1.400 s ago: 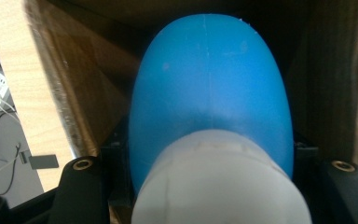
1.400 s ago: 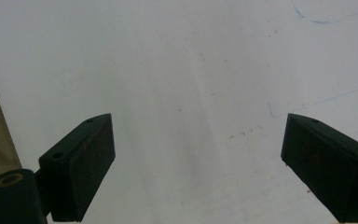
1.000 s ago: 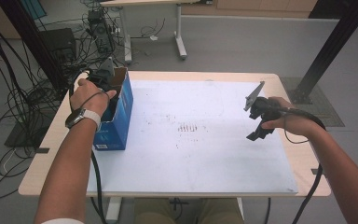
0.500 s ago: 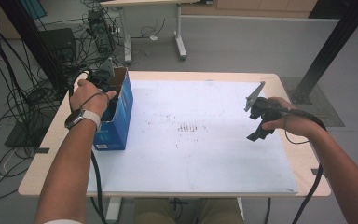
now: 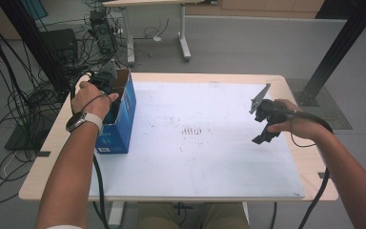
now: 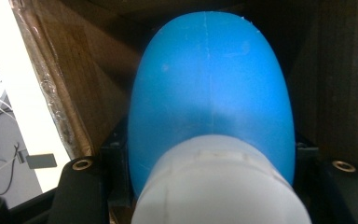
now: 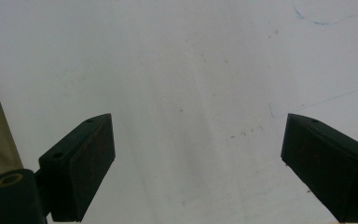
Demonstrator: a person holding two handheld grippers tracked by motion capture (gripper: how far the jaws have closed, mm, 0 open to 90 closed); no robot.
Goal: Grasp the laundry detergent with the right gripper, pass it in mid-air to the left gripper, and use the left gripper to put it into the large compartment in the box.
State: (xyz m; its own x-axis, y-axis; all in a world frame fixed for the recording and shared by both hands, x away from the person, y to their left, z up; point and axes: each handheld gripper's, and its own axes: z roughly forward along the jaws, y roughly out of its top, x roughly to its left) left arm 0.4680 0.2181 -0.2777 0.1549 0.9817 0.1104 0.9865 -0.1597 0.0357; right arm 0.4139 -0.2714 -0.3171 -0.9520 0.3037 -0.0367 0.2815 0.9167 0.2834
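Observation:
A blue cardboard box (image 5: 124, 119) stands open-topped at the table's left edge. My left gripper (image 5: 107, 85) reaches down into it. In the left gripper view its jaws are shut on a smooth rounded blue object (image 6: 209, 84) with a white end (image 6: 219, 186), set against the box's brown inner walls (image 6: 60, 88). My right gripper (image 5: 263, 136) hovers over the right part of the white sheet (image 5: 195, 157). In the right gripper view its gripper (image 7: 198, 158) stands open, jaws wide apart, with only the bare sheet between them.
The white sheet covers most of the wooden table (image 5: 57, 186) and bears faint dark marks (image 5: 193, 130) near its middle. Cables (image 5: 14, 102) and equipment lie on the floor to the left. A black post (image 5: 336, 47) rises at the far right.

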